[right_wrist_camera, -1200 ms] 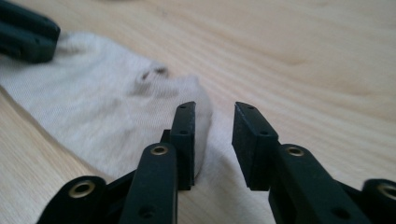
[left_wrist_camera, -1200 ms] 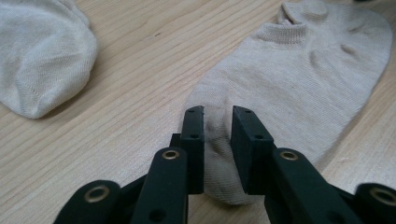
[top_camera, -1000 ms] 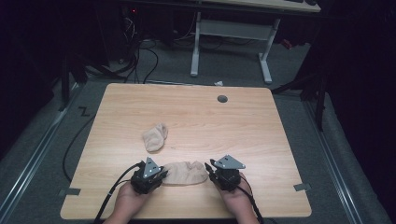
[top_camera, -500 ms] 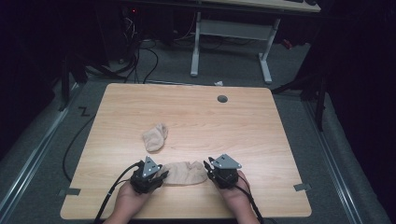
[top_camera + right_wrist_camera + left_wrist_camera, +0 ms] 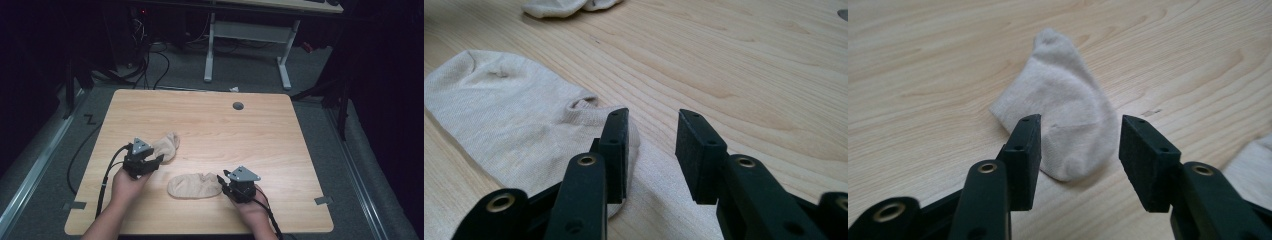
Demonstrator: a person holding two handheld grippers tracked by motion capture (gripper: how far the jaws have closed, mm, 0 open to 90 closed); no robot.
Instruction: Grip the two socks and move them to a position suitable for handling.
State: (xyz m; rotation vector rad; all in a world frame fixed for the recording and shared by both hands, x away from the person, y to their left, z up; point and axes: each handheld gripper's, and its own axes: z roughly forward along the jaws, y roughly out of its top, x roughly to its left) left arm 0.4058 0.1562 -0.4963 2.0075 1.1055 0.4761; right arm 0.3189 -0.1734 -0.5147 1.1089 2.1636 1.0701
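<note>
I've got two beige socks on the wood table [image 5: 260, 130]. In the high view the flat sock [image 5: 194, 185] lies in the lower middle of the frame, stretched left to right, w/ its right end just at the right gripper [image 5: 226, 184]. The crumpled sock [image 5: 166, 146] sits up and to the left of it, near but apart, w/ the left gripper [image 5: 156, 161] right at its lower-left edge.

Left gripper view: my left gripper [image 5: 1079, 145] has its jaws wide, and they've just been opening. Nothing's pinched between them. The crumpled sock [image 5: 1068, 120] fills the centre of the frame beyond the gap, its rounded near end showing between the two pads, its point toward the top centre. Pads don't press on it; whether they brush the cloth I can't tell. A bit of the flat sock [image 5: 1255, 165] shows at the right edge, lower part.

Right gripper view: my right gripper [image 5: 652, 150] has jaws at a mid gap, also just been opening. The flat sock [image 5: 519, 125] spreads over the left half of the frame, and its near end runs under and past the left pad toward the bottom centre. Cloth lies below the gap, but the pads aren't squeezing it, so no grip. The crumpled sock [image 5: 569, 6] peeks in at the top left of the frame, well apart.

Both hands come in from the bottom edge of the high view, cables trailing back.
</note>
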